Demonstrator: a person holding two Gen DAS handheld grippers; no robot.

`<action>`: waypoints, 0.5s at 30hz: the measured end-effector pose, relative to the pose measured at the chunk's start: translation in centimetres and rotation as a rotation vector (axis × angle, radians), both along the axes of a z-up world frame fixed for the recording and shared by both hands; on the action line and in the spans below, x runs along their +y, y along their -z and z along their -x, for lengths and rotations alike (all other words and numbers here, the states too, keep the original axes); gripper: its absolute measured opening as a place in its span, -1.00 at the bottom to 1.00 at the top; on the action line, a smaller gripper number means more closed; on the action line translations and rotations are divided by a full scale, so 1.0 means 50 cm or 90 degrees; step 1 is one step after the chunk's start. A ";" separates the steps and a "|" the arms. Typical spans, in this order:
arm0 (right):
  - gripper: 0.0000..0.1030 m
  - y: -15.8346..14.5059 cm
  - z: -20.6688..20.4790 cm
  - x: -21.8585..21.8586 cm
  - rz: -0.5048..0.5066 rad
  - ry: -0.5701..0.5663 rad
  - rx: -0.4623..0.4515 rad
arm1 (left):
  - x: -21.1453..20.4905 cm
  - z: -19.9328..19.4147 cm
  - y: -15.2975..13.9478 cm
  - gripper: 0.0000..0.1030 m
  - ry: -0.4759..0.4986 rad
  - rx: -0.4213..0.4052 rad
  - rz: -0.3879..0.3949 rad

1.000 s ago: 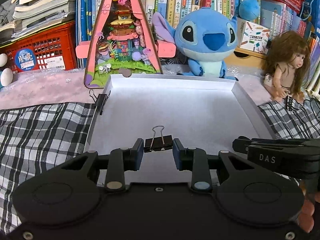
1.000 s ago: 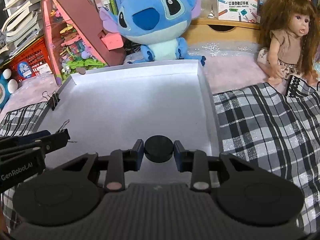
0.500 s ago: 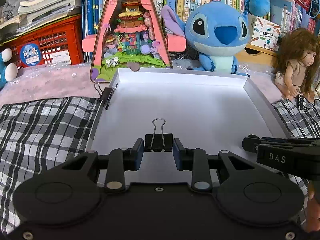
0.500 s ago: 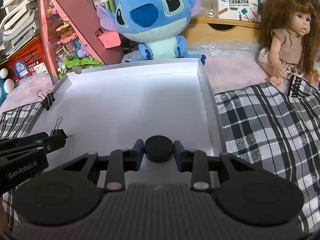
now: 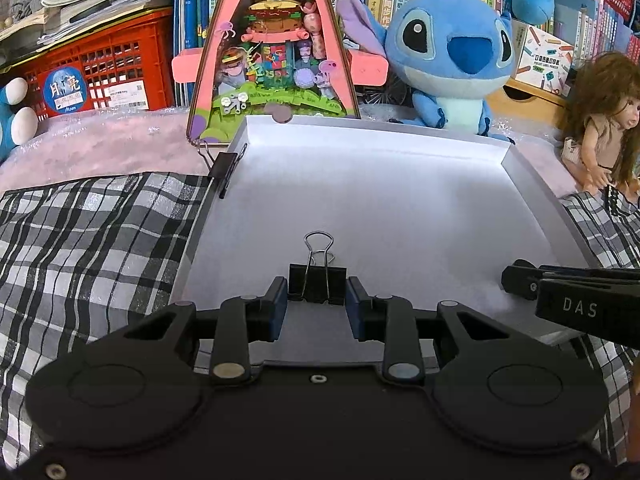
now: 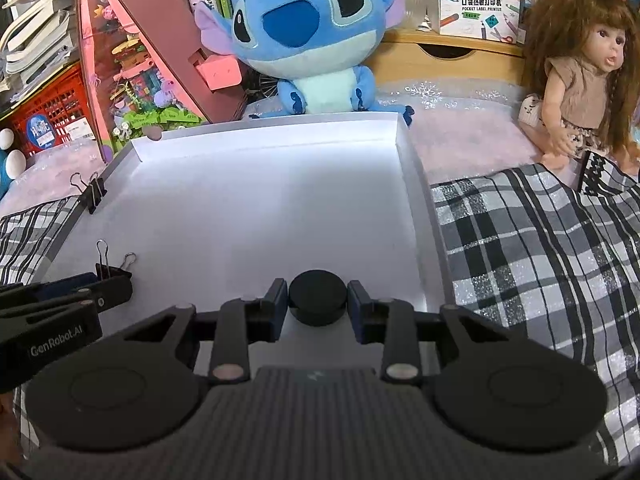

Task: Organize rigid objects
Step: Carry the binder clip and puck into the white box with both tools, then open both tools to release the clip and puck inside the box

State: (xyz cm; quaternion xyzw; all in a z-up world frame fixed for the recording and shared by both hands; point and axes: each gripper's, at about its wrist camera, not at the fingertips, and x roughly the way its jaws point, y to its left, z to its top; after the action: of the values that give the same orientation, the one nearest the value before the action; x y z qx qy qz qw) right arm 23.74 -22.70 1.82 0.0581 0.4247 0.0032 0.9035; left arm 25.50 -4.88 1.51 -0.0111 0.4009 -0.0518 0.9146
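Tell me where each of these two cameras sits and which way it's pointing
Left wrist: on the left hand-held gripper, tilted down across the white tray toward the bookshelf; its fingers flank a black binder clip; the right hand-held gripper's tip enters at right.
Right wrist: on the right hand-held gripper, same heading; a black disc sits between its just-opening jaws; the left one enters at left.
Shared: tray, blue plush, doll, the clip on the tray's left wall.
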 end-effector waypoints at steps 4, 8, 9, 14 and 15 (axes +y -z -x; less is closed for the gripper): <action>0.09 -0.001 0.002 -0.002 -0.006 0.004 -0.004 | 0.002 0.003 -0.006 -0.39 -0.006 0.007 0.000; 0.38 -0.008 0.010 -0.005 -0.023 0.008 -0.009 | 0.010 0.018 -0.024 -0.11 -0.002 -0.003 0.001; 0.43 -0.011 0.013 -0.005 -0.025 0.007 -0.011 | 0.013 0.023 -0.030 -0.07 -0.002 -0.006 0.001; 0.59 -0.033 0.035 -0.013 -0.038 0.007 -0.033 | 0.036 0.054 -0.061 0.38 -0.007 -0.026 0.028; 0.62 -0.037 0.041 -0.014 -0.039 0.006 -0.038 | 0.040 0.061 -0.066 0.43 -0.009 -0.030 0.033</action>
State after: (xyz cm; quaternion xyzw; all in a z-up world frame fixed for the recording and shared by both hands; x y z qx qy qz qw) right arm 21.67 -23.42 3.68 0.0879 0.3966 0.0140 0.9137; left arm 22.47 -2.90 4.81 -0.0365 0.3777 -0.0561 0.9235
